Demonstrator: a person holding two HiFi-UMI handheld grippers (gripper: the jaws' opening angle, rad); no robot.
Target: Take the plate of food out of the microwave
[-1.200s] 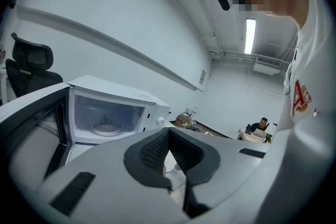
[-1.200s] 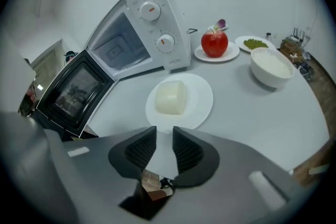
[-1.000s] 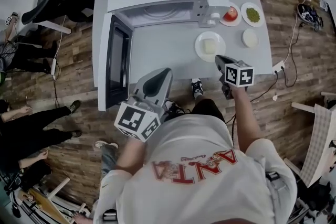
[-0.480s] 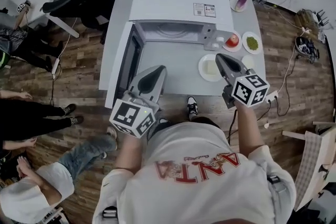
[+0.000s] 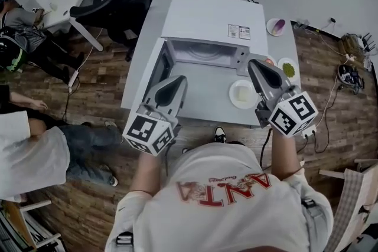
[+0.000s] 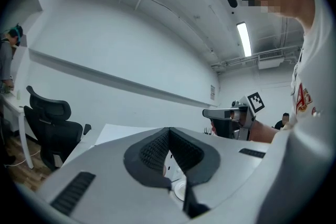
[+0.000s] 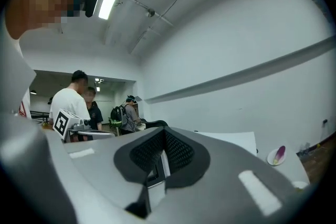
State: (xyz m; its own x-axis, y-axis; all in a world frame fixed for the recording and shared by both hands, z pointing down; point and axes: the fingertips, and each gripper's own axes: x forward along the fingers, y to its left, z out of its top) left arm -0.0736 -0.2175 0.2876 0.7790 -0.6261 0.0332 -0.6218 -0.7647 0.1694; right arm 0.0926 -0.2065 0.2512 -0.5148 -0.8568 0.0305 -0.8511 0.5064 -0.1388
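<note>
The white rectangular table [image 5: 207,88] carries a white box-shaped microwave [image 5: 207,18] at its far side, and the microwave's dark-windowed door [image 5: 157,72] hangs wide open to the left. Inside, only the glass turntable shows, so the cavity looks empty, though the view into it is shallow and this is not certain. The grey left gripper [image 5: 179,79] hangs over the table by the door side, and in its own view its ribbed black jaws meet at the tips with nothing held. The grey right gripper [image 5: 254,64] is raised over the table's right half; its jaws are likewise pressed together and empty. Both point about level, towards the far wall and not down at the table. The round white plate of pale food [image 5: 241,94] lies on the table outside the microwave, just in front of the oven's right end. From above it sits just to the left of the right gripper's body and well apart from the left one. Being round, it favours no direction of approach, and the right gripper is clearly the nearer. The removal looks done, so the coming move is probably a withdrawal. Two smaller white dishes, one with green food [image 5: 288,69] and one with a purple piece [image 5: 276,26], stand further right.
</note>
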